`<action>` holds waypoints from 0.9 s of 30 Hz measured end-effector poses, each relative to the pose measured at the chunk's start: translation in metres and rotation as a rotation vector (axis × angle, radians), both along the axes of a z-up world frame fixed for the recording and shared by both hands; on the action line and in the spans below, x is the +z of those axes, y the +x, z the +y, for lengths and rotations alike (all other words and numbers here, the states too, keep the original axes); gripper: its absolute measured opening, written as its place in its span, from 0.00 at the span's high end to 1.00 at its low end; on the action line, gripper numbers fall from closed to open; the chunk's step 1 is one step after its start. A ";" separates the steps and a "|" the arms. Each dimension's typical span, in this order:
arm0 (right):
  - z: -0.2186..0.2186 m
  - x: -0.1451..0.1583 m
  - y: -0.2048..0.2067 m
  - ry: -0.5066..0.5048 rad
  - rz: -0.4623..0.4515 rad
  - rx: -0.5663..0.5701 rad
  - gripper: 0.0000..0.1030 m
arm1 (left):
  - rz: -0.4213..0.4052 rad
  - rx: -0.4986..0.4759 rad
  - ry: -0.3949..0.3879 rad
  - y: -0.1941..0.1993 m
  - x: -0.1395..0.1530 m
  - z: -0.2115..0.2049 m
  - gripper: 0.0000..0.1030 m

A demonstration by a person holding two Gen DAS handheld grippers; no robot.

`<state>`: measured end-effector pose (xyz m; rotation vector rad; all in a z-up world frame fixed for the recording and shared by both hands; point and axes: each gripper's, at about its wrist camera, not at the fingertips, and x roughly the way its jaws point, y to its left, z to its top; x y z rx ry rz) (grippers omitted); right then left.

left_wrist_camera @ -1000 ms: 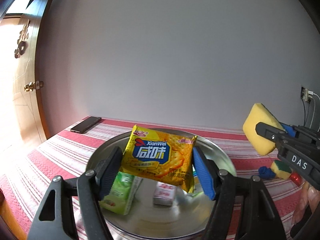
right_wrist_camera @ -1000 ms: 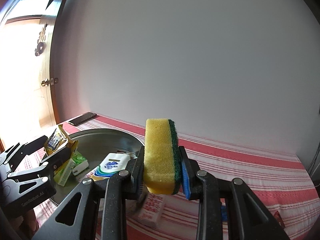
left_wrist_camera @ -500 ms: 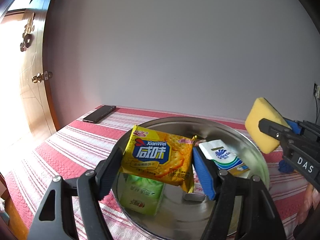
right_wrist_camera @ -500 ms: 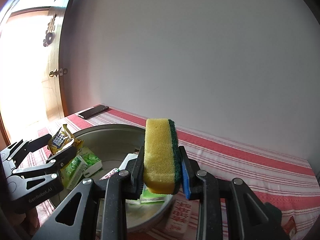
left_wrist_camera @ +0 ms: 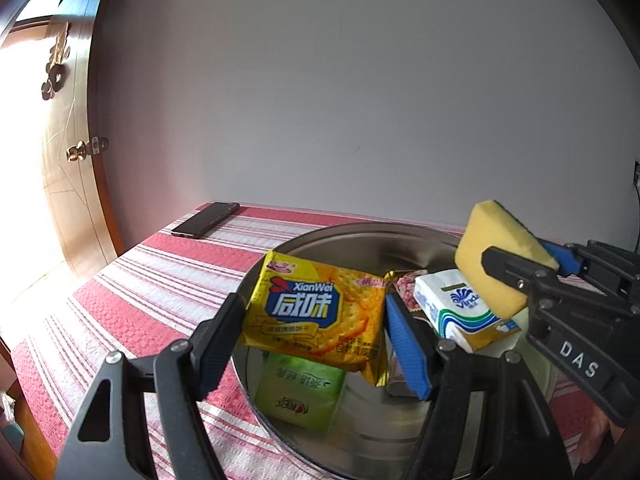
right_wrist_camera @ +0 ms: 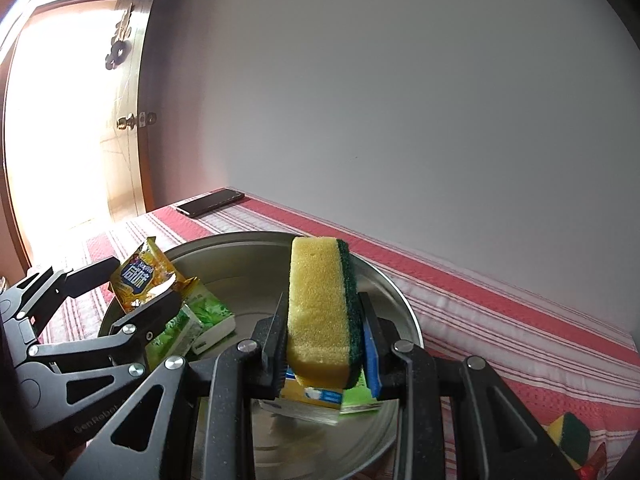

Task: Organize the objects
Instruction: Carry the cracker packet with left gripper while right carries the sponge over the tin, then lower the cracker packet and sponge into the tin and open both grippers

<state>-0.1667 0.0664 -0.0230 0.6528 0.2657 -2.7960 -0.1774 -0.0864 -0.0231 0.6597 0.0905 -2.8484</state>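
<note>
A round metal basin (left_wrist_camera: 360, 230) sits on the red-and-white striped cloth. My left gripper (left_wrist_camera: 312, 308) is shut on a yellow cracker packet (left_wrist_camera: 316, 316), held flat above the basin's left part. My right gripper (right_wrist_camera: 322, 320) is shut on a yellow sponge with a green scouring side (right_wrist_camera: 318, 312), held upright above the basin's (right_wrist_camera: 248, 236) right part. In the left wrist view the sponge (left_wrist_camera: 492, 256) and right gripper (left_wrist_camera: 524, 256) come in from the right. In the right wrist view the left gripper (right_wrist_camera: 146, 280) and its packet (right_wrist_camera: 140, 276) are at the left.
Inside the basin lie a green packet (left_wrist_camera: 300, 392) and a white tissue pack (left_wrist_camera: 456, 308). A dark phone (left_wrist_camera: 206, 220) rests at the table's far left corner. A second small sponge (right_wrist_camera: 570, 436) lies on the cloth at the right. A wooden door (left_wrist_camera: 60, 160) stands left; a grey wall runs behind.
My right gripper has carried the sponge leftward, from over the cloth to over the basin. My left gripper with the packet has shifted slightly toward the basin's left side.
</note>
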 end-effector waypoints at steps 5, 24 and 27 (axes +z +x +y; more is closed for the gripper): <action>-0.007 -0.003 -0.003 0.004 -0.010 0.009 0.68 | -0.006 0.002 0.000 -0.001 -0.001 -0.003 0.31; -0.015 -0.011 -0.012 0.000 -0.028 0.028 0.68 | -0.027 -0.005 -0.009 -0.004 -0.006 -0.005 0.31; -0.014 -0.011 -0.013 0.000 -0.028 0.031 0.68 | -0.028 -0.004 -0.010 -0.004 -0.006 -0.006 0.31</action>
